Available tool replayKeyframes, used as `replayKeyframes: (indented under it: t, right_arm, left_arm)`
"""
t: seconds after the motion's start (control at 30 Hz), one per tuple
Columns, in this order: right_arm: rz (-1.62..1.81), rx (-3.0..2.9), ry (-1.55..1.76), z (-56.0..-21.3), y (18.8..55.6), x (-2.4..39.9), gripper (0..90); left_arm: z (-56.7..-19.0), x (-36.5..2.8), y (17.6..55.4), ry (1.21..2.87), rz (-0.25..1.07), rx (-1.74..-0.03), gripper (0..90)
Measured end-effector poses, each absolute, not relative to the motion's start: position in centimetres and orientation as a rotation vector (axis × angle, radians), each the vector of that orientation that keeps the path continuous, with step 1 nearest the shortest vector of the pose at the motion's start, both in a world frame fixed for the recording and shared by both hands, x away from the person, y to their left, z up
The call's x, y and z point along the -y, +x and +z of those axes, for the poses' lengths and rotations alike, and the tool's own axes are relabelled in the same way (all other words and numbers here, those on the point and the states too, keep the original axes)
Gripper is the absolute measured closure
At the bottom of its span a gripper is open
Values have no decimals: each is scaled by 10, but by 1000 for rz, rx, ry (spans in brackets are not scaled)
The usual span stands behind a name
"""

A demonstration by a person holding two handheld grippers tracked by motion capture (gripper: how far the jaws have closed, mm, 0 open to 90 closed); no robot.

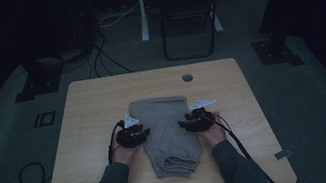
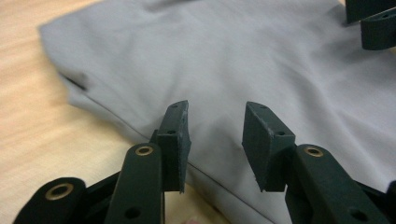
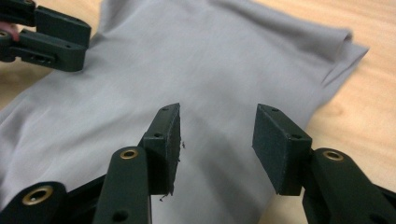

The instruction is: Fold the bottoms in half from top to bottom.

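Grey folded trousers (image 1: 168,133) lie mid-bench (image 1: 87,105). The left gripper (image 1: 133,135) at nine o'clock and the right gripper (image 1: 196,120) at three flank them, jaws partly open, holding nothing. For a neat next fold, I'd pinch both side edges level, then lift together.

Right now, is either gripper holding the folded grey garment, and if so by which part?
Nothing is held. The left gripper and right gripper both stand open over the grey garment, one at each side edge, with no cloth pinched between the jaws.
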State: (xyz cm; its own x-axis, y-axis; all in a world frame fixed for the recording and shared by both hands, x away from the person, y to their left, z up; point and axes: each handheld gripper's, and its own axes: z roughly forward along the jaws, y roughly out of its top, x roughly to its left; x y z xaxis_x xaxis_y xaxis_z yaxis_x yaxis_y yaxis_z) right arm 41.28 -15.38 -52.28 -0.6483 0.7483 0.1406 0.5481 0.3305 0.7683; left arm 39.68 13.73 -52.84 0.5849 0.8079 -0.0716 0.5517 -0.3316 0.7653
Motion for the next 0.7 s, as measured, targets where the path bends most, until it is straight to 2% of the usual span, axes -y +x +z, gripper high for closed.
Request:
replayKeyframes:
  t: [0.43, 0.5, 0.6, 0.7]
  right_arm:
    - [1171, -2283, 1248, -524, 451, 156, 550]
    - [1167, -2259, 1261, -521, 455, 158, 601]
    - [1172, -2217, 1273, -515, 463, 163, 740]
    - [1146, -2187, 1303, -511, 474, 165, 777]
  left_arm:
    - [-528, -143, 432, 1998, 468, -1170, 583]
    - [-527, -144, 437, 1991, 481, -1191, 576]
    - [-524, -146, 445, 1974, 496, -1221, 576]
    - [-521, -149, 453, 1953, 525, -1258, 574]
